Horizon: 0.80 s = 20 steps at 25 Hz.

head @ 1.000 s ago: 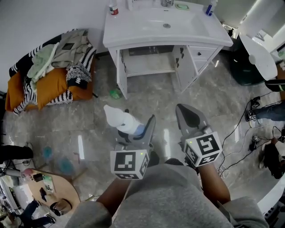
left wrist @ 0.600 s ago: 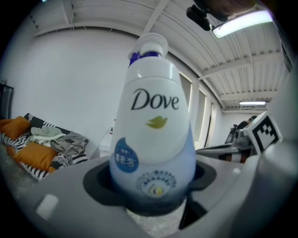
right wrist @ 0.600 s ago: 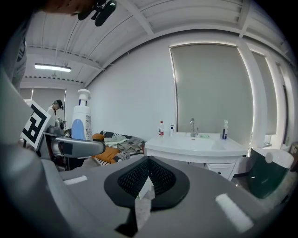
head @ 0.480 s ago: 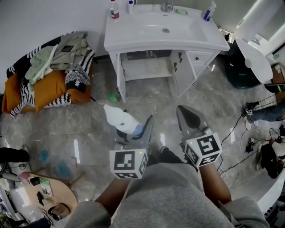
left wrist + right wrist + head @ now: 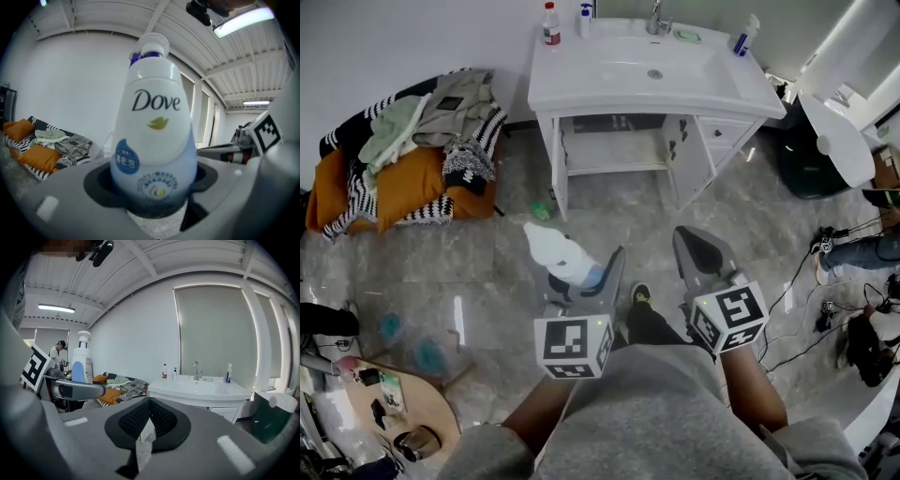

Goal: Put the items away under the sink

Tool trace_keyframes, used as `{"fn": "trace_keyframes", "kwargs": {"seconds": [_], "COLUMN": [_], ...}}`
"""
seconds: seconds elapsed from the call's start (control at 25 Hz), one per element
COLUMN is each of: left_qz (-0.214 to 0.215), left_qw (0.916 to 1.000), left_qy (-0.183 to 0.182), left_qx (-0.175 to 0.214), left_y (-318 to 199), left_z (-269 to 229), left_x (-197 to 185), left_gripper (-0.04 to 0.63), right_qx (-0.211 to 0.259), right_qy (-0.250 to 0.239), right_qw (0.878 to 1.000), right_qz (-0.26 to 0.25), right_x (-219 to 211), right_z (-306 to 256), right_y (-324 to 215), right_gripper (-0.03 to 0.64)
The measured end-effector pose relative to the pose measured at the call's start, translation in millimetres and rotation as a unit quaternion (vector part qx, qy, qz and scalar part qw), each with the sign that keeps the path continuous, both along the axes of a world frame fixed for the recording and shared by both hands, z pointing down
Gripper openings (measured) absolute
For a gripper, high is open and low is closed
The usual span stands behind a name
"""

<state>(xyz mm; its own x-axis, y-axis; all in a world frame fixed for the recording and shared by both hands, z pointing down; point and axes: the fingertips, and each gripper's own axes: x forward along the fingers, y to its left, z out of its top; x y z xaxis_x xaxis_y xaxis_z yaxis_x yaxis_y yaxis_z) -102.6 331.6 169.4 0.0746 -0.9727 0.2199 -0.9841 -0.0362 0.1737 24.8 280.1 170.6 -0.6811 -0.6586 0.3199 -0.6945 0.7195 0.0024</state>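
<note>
Where the head view reaches its upper centre stands a white washbasin cabinet [image 5: 581, 89], its cupboard door [image 5: 680, 150] swung open on a pale compartment [image 5: 614, 150] under the basin.

- Basin rim, upper edge of frame: red-capped clear bottle [image 5: 551, 23], small white pump bottle [image 5: 584, 19], chrome tap [image 5: 656, 17], green soap dish [image 5: 684, 36], blue-and-white spray bottle [image 5: 745, 36].
- Upper left: heap of striped and grey clothing on an orange cushion [image 5: 398, 159].
- Floor: grey marble tiles [image 5: 750, 216]; one small green object [image 5: 542, 211] lies near the cabinet's left leg, short of the open compartment.
- Right edge: dark round bin [image 5: 811, 145] and black cables [image 5: 825, 309].
- Lower left: round wooden tabletop [image 5: 417, 398] bearing small clutter.
- Lower centre: person's grey clothing [image 5: 647, 422] and one dark shoe [image 5: 639, 298].

Left hand-held gripper [image 5: 581, 278] [image 5: 154, 190]: jaws spread round the lower body of a white Dove pump bottle with a blue label [image 5: 558, 253] [image 5: 157, 131] and clamped on it; the bottle stands upright in the left gripper view, held over the floor, well apart from the cabinet.

Right hand-held gripper [image 5: 694, 246] [image 5: 147, 423]: black ribbed pads pressed together, nothing between them, pointing towards the cabinet.
</note>
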Motion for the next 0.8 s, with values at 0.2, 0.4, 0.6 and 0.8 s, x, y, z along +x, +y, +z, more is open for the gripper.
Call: {"fn": "trace_keyframes", "kwargs": {"seconds": [0.2,0.4,0.6,0.8], "left_qz": [0.002,0.002,0.002,0.003], "left_qw": [1.0000,0.9999,0.9999,0.9998], "left_qy": [-0.004,-0.013,-0.016,-0.018], "left_qx": [-0.002,-0.009,-0.004,0.000], "left_y": [-4.3,-11.4,-23.8,-39.8], "left_z": [-2.3,1.5,-2.9,-2.6], "left_x": [2.9,6.5,10.6,15.1], "left_gripper": [0.353,0.353,0.353,0.353], "right_qx": [-0.005,-0.011,-0.012,-0.013], "right_qy": [-0.003,-0.010,-0.016,-0.019], "right_qw": [1.000,1.000,1.000,1.000], "right_qz": [0.001,0.003,0.007,0.012], "right_x": [2.5,9.4,17.6,26.8], "right_z": [2.3,10.5,10.3,11.7], "right_y": [-7.0,-16.3,-32.3,-51.1], "right_gripper": [0.000,0.000,0.000,0.000]}}
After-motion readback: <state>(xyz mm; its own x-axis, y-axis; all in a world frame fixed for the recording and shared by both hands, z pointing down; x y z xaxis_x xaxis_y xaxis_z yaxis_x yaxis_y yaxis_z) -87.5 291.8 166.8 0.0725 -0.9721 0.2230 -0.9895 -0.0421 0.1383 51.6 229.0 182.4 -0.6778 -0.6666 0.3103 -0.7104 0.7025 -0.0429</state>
